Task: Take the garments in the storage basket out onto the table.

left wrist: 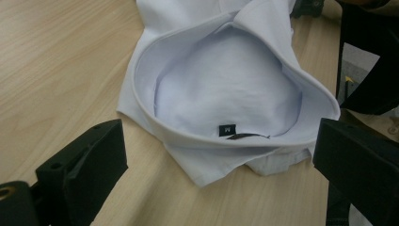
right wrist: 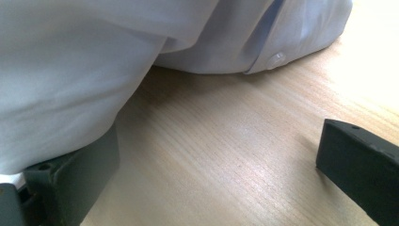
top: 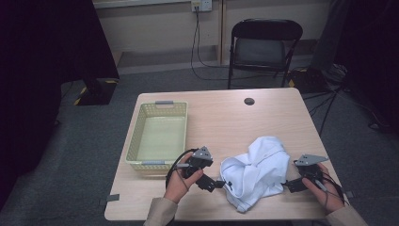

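At the table's near edge the left gripper (top: pixel 221 183) and right gripper (top: pixel 286 184), both with jaws spread wide and grasping nothing, flank a crumpled white shirt (top: pixel 256 169) lying on the wooden table (top: pixel 221 117), with a yellow basket (top: pixel 160 134) farther back left.

One bench (top: pixel 221 117) carries the things. On it lies one white shirt (top: pixel 256 172), crumpled near the front edge towards the right front corner; the left gripper view shows one small black label (left wrist: pixel 227 130) inside its collar, and the right gripper view shows one pale button (right wrist: pixel 276 58). One yellow-green basket (top: pixel 133 136) sits along the left edge. One round dark hole (top: pixel 249 101) marks the bench near its far edge. There are two grippers, the left gripper (top: pixel 219 183) and the right gripper (top: pixel 288 185), each with two black jaws. Beyond the far edge stands one folding chair (top: pixel 263 47).
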